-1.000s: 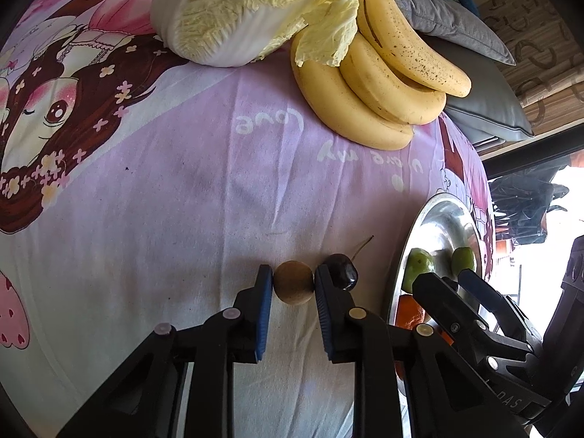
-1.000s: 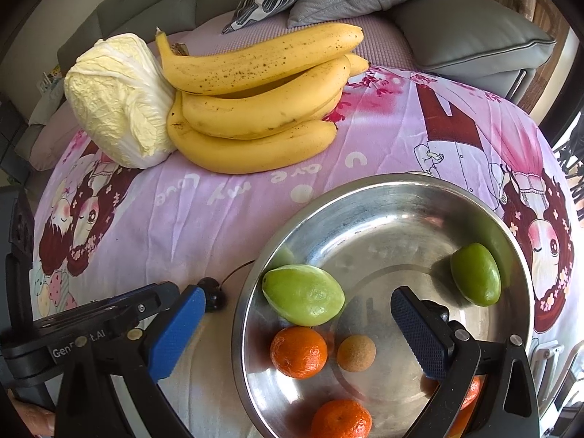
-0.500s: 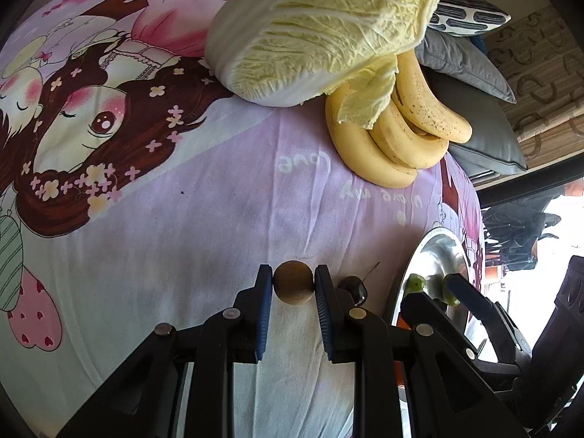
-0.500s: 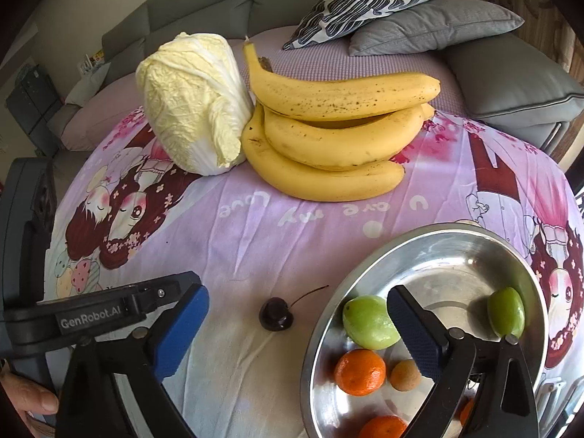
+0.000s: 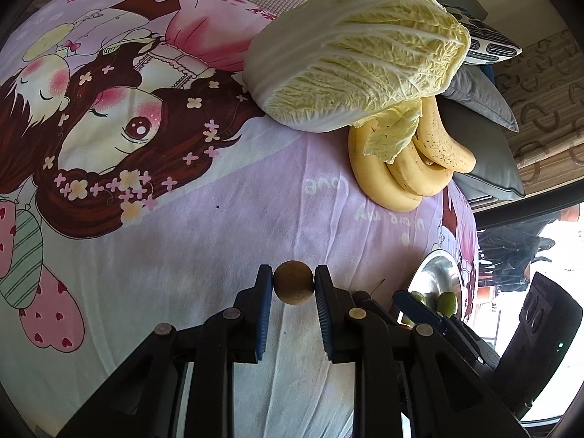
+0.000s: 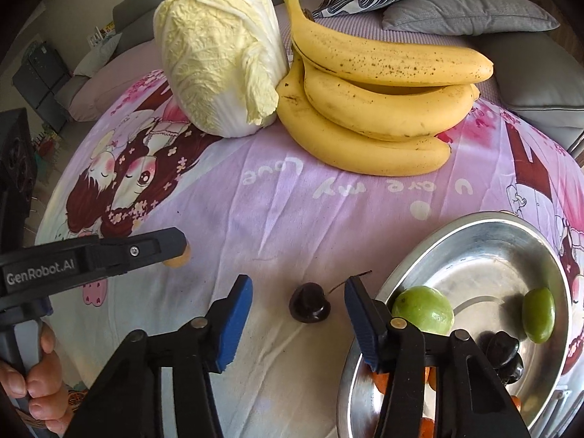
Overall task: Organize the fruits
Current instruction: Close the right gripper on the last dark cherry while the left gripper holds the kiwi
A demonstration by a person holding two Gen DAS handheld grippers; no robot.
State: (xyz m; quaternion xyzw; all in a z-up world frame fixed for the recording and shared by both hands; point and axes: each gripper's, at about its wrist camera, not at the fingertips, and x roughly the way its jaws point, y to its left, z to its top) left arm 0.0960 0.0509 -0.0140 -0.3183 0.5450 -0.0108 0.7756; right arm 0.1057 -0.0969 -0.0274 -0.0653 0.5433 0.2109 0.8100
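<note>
While my right gripper (image 6: 298,310) is closing its jaws, the dark cherry (image 6: 309,307) sits between the blue pads, which do not yet touch it. A second ago those jaws hung wide over the steel bowl (image 6: 474,233); since then I have swung them off the bowl and onto the lone cherry on the pink printed cloth (image 6: 273,197), so the next pick is lined up. My left gripper (image 5: 294,284) stays clamped on the small round brown fruit (image 5: 294,282), now lifted clear of the cloth and carried away from the bowl. Green fruits (image 6: 423,308), oranges and dark cherries already lie in the bowl; the bananas (image 6: 379,109) and the cabbage (image 6: 219,54) wait untouched at the far side.
</note>
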